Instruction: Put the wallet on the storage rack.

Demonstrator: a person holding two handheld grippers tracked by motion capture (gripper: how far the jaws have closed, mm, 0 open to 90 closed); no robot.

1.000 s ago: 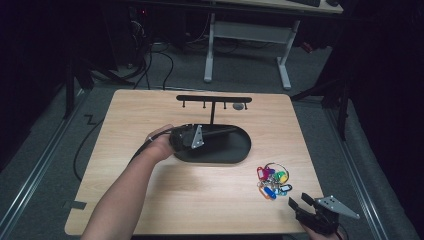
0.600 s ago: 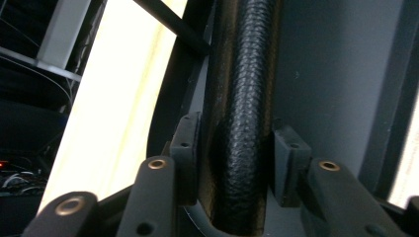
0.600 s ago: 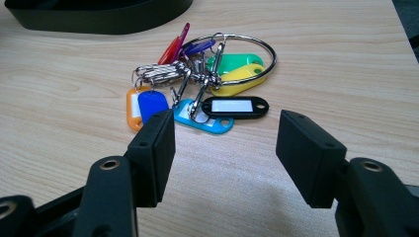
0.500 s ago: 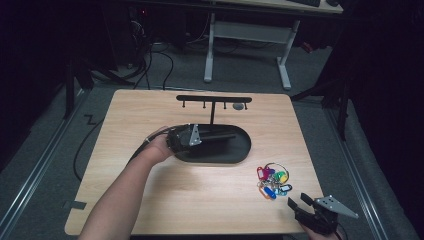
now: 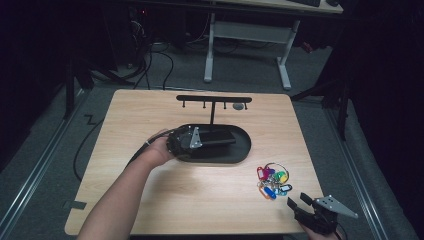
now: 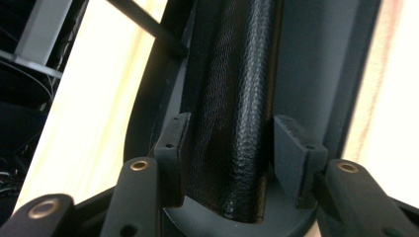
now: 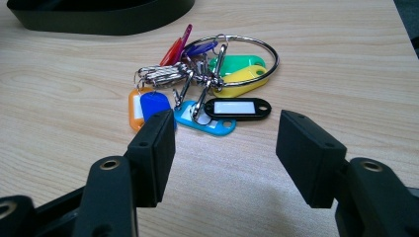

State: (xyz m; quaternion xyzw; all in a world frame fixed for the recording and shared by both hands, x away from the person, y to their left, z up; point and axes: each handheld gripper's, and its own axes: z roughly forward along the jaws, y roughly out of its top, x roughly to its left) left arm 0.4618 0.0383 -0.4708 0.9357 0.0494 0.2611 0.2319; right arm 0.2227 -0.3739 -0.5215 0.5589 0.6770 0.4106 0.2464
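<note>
The black case (image 6: 230, 123) is being let go in the tray (image 5: 245, 150) — the left gripper (image 6: 230, 148) has just been opening, its pads now clear — while the right gripper (image 7: 225, 148) is being held wide before the key bunch (image 7: 207, 94).

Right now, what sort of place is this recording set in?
Probably a lab or workshop: a wooden table on grey carpet, a height-adjustable desk frame behind, and cables trailing across the floor in a dim room.

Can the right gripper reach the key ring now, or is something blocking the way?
Probably yes. The right gripper is open and points at the key ring, with bare table between them.
</note>
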